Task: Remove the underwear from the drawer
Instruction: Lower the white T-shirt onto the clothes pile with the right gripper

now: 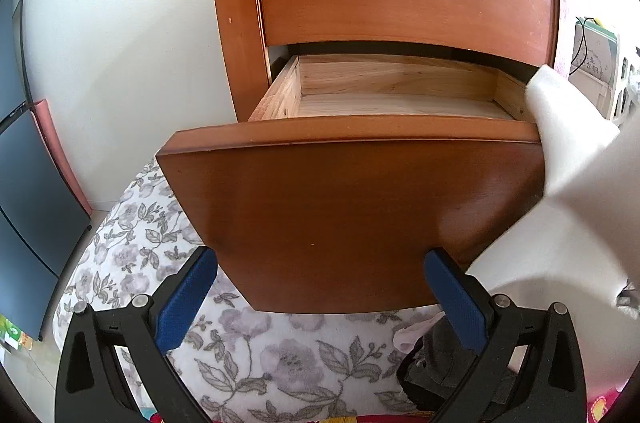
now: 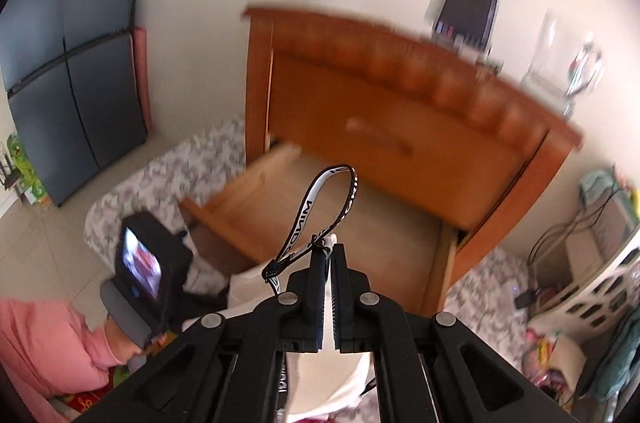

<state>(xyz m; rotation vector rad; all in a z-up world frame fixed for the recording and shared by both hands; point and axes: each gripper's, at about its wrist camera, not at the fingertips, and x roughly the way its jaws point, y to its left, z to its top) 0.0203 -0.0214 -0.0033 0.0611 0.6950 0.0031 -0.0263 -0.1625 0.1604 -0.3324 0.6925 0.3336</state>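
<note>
- White walls stand behind a big wooden dresser (image 1: 240,23), and a flowery blanket (image 1: 132,231) lies on the floor beside it.
- A dark fridge (image 2: 72,95) stands well off to the left of the dresser.
- On top of the dresser sit a dark screen (image 2: 468,7) and a clear jug (image 2: 560,71), both blurry.
- To the right of the dresser there is a white basket (image 2: 600,287) with some wires near it.
- The low drawer (image 1: 352,207) of the dresser is pulled out. The part of its wooden inside that shows looks bare.
- A person in a pink sleeve (image 2: 44,343) sits low at the left, in front of the dresser.
- The white underwear (image 1: 576,159) is out of the drawer. It hangs in the air at the right corner of the drawer front, drooping down long and loose.
- The right tool (image 2: 329,287) is pressed together and pinches the white cloth, which pokes out between its pads. A black and white strap (image 2: 316,207) loops up from it, over the drawer.
- The left tool (image 1: 320,299) is spread wide and holds nothing. It sits low in front of the drawer front.
- The underwear is off to the right of the left tool, so the right hand is the one that has it. I think the job is nearly done, and the cloth now needs a place to be put down.
</note>
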